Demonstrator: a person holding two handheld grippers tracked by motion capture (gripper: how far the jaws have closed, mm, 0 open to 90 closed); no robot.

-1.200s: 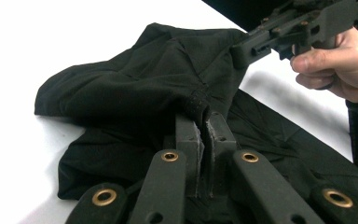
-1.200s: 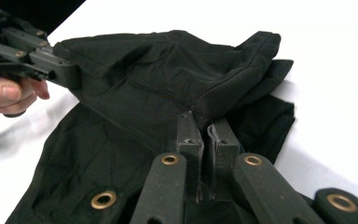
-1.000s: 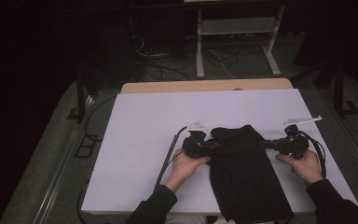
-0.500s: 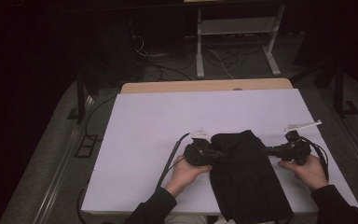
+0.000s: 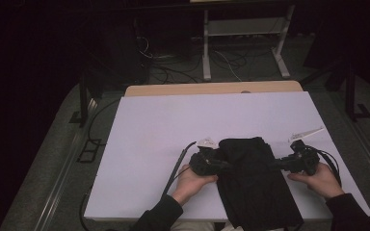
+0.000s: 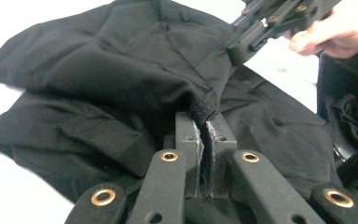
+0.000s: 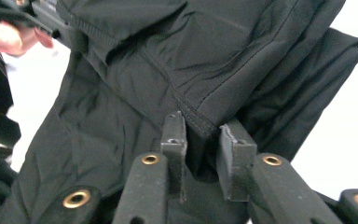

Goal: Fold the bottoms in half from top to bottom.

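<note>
R hand-held gripper point(image 5: 275, 164) just opening, hem between jaws; L hand-held gripper point(image 5: 223, 162) (level) clamps black garment point(image 5: 253, 183).

L gripper point(image 6: 204, 128) clamped, R gripper point(image 7: 204, 133) half-open

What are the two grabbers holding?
Left gripper pinches the black garment by its hem. Right gripper, jaws just opening, straddles the opposite hem without pressing.

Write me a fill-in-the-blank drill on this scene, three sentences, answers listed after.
1. The garment lying on the white table is ____ in colour.
2. The left tongs are ____ on a seam of the garment.
3. The right tongs have just been opening, and between their jaws sits the garment's ____.

Missing words: black; shut; hem
</note>
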